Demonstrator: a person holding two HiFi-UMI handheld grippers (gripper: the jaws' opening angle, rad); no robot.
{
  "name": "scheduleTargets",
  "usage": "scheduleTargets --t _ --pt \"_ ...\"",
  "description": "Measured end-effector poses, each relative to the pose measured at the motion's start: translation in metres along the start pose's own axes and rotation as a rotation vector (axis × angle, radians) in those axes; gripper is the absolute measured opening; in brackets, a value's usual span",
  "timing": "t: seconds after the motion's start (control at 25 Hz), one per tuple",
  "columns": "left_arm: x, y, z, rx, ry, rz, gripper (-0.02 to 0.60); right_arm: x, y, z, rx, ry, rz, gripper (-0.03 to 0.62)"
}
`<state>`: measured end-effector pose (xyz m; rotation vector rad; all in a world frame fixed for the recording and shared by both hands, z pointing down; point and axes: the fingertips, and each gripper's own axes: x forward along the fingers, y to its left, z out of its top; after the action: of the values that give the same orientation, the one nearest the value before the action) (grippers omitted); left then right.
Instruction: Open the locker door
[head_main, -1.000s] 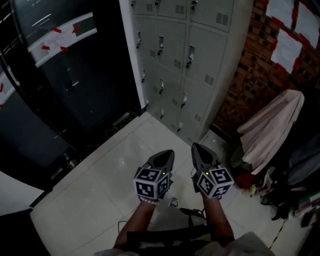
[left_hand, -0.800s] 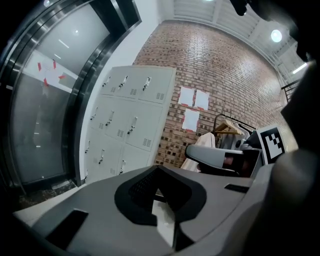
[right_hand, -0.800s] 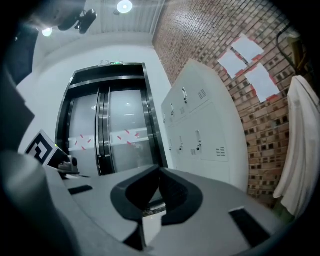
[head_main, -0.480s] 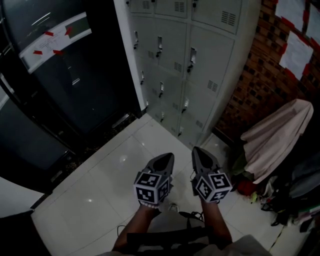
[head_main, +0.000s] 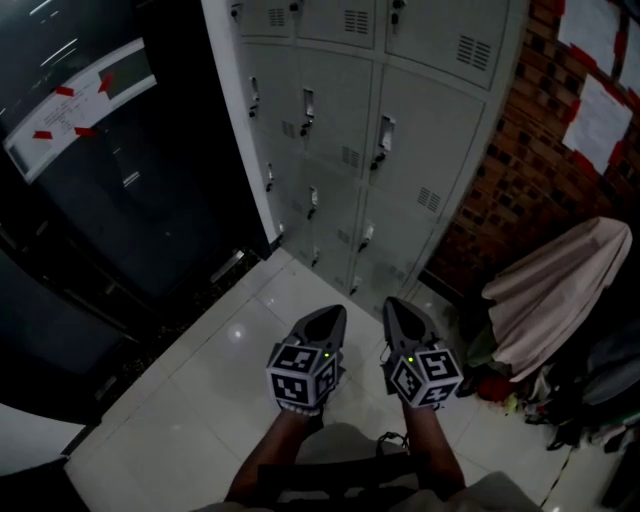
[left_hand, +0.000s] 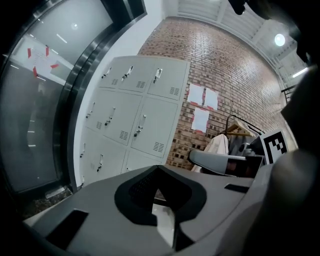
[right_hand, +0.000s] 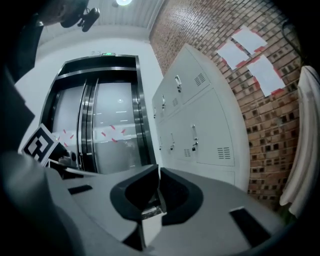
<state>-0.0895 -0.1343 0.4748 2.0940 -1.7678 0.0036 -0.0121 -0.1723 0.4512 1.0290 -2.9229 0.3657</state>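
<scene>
Ahead of the person, at the far edge of the pale tiled floor (head_main: 200, 400), stands a grey bank of lockers (head_main: 400, 150). It fills the space between a dark glass door (head_main: 90, 190) on its left and a brick wall (head_main: 520, 170) on its right. Every locker door (head_main: 425, 130) in view lies flush with its frame, each with a small handle (head_main: 384, 133) near its left edge. None of them stands ajar.

Both grippers are held low and side by side over the floor, well apart from the lockers, and point toward them. The left gripper (head_main: 337, 311) has its jaw tips pressed together, with nothing caught between them. The right gripper (head_main: 394, 303) has its jaws barely parted (only a thin slit shows at the tips), and that slit is empty too. A bare forearm (head_main: 285, 445) runs back from each gripper toward the bottom of the head view.

Strips of red tape (head_main: 62, 92) mark a pale sign on the glass door. White papers (head_main: 597, 120) are fixed to the brick wall. Below them a light cloth (head_main: 560, 290) is draped over something bulky, beside a dim clutter on the floor that is too dark to make out.
</scene>
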Motion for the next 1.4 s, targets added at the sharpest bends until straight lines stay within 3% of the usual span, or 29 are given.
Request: scheduleTargets --t 0.56,0.68,0.88,1.0,1.4 --pt "0.111 0.121 0.087 0.045 0.039 -0.135 -0.006 0.177 -0.030 0.046 -0.029 -0.030 -0.136 0.106" --pt "0.129 0.132 0.098 0.063 0.052 -0.179 -0.006 0.200 -0.038 0.057 -0.039 -0.047 -0.185 0.106" --pt "0.152 0.146 0.114 0.076 0.057 -0.225 -0.006 0.233 -0.057 0.073 -0.075 -0.056 -0.258 0.174" --pt "0.169 0.150 0.119 0.071 0.060 -0.243 -0.006 0.247 -0.079 0.087 -0.085 -0.072 -0.304 0.183" --pt "0.234 0.180 0.141 0.086 0.072 -0.241 -0.006 0.312 -0.154 0.121 -0.089 -0.114 -0.391 0.210"
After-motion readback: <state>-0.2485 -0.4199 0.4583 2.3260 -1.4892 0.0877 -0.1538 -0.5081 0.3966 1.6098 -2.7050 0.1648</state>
